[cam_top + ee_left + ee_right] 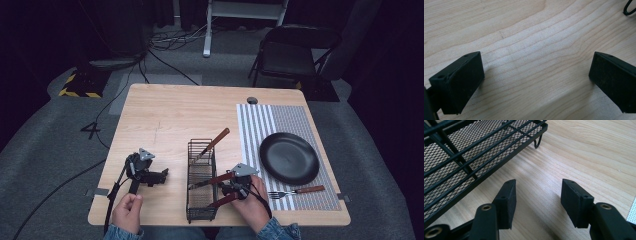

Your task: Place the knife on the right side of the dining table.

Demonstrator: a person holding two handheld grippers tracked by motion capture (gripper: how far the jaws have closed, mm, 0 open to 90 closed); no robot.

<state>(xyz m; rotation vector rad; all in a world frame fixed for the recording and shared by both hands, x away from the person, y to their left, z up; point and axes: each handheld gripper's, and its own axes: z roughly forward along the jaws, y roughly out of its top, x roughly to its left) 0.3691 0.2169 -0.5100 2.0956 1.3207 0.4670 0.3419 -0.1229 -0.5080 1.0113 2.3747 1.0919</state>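
A black wire basket (201,180) stands at the table's front middle. One wooden-handled utensil (215,142) leans out of its far end. Two more wooden-handled utensils (219,179) stick out over its right rim, close to my right gripper (231,189). That gripper (537,188) is open over bare wood, with the basket (474,152) just to its left and nothing between its jaws. My left gripper (161,175) rests on the table left of the basket. It (536,67) is wide open over bare wood. A wooden-handled fork (297,191) lies on the striped placemat (257,125).
A black plate (289,158) sits on the placemat at the right. One wire foot of the basket (630,8) shows at the top right of the left gripper view. Beyond the table stand a dark folding chair (292,52) and floor cables (165,65).
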